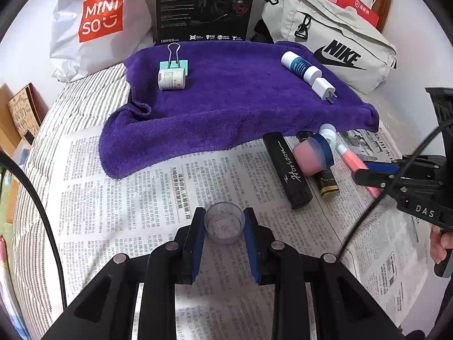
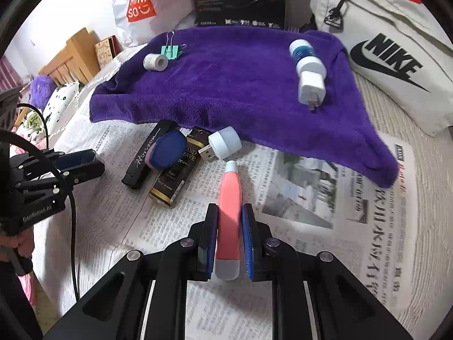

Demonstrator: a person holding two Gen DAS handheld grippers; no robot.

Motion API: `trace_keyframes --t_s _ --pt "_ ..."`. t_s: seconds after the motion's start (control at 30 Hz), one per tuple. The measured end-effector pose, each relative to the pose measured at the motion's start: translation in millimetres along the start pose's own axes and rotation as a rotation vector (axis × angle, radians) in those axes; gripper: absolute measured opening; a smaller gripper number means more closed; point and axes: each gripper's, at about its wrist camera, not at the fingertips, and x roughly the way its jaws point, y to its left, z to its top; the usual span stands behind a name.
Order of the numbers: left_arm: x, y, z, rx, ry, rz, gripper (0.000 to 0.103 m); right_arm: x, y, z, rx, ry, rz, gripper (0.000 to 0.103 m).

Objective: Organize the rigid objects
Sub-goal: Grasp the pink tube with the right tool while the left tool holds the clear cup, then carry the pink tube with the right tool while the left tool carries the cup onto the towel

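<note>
A: Nearest in the left wrist view, what is the left gripper (image 1: 224,226) doing?

B: It is clenched on a small clear plastic cup (image 1: 224,222), both blue pads against its sides. The cup stands upright over the printed newspaper (image 1: 119,198), and nothing shows inside it.

A: And the right gripper (image 2: 230,223)?

B: It is clamped on a slim pink tube with a white cap and grey end (image 2: 230,215). The tube lies lengthwise between the jaws, white cap pointing away, over the newspaper.

A: What lies just beyond that?

B: A loose cluster at the near edge of the purple towel (image 2: 240,85): a black rectangular case lettered "Horizon" (image 2: 147,153), a round pink-and-blue pad (image 2: 168,153) resting on it, a dark box with gold trim (image 2: 177,175) under the pad, and a white cap-shaped USB plug (image 2: 222,143) to the right, touching the towel's edge.

A: On the towel itself?

B: At far left, a white roll of tape (image 2: 155,62) just beside a teal binder clip (image 2: 171,51). At far right, a white and blue bottle (image 2: 304,53) lying on its side, with a white wall charger (image 2: 311,86) at its near end.

A: Behind the towel?

B: A white Miniso shopping bag (image 1: 99,25) at left, a black Edifier box (image 1: 203,5) standing in the middle, and a pale grey Nike bag (image 1: 334,42) at right with a red packet (image 1: 348,2) behind it. I cannot tell what the bags hold.
</note>
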Motion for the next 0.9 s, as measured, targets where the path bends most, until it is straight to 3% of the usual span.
trace_keyframes --t_s 0.33,0.9 --pt "-23.3 5.0 9.6 0.0 -0.026 0.001 0.026 -27.0 -13.3 -0.2 0.017 -0.038 0.01 0.017" --pt "-29.8 0.0 22.6 0.026 -0.022 0.005 0.026 -25.7 -32.7 -2.9 0.044 -0.014 0.034 0.017"
